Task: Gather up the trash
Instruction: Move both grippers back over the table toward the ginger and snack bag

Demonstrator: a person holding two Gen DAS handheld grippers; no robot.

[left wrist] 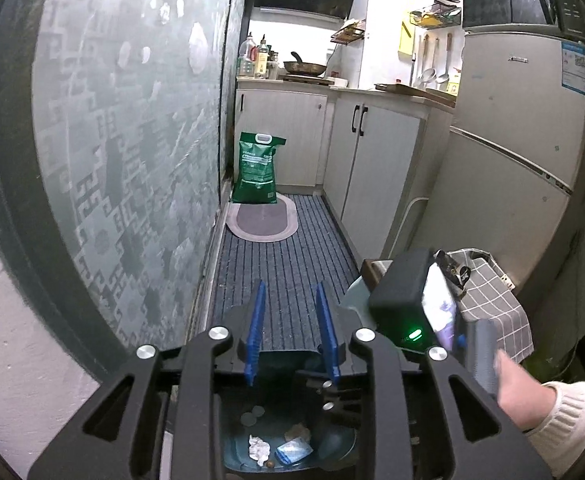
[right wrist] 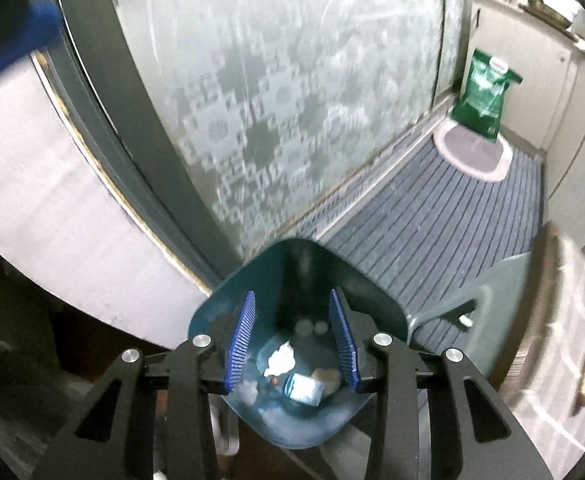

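both claws stand part open with nothing between their pads: left claw (left wrist: 290, 334) over the striped mat (left wrist: 288, 248), right claw (right wrist: 292, 344) above the teal bin (right wrist: 292, 280). the bin's mouth faces up; crumpled paper (right wrist: 280, 360) and a wrapper (right wrist: 306, 390) lie at its bottom.

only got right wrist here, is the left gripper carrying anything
Observer: No. The left gripper has its fingers apart with nothing between them, only the striped mat beyond.
Operator: is it over the bin too
Observer: Yes. In the left wrist view the bin shows under its fingers, with crumpled paper lying on the bottom.
Operator: is my right unit powered
Observer: A green light glows on the housing of the right gripper.
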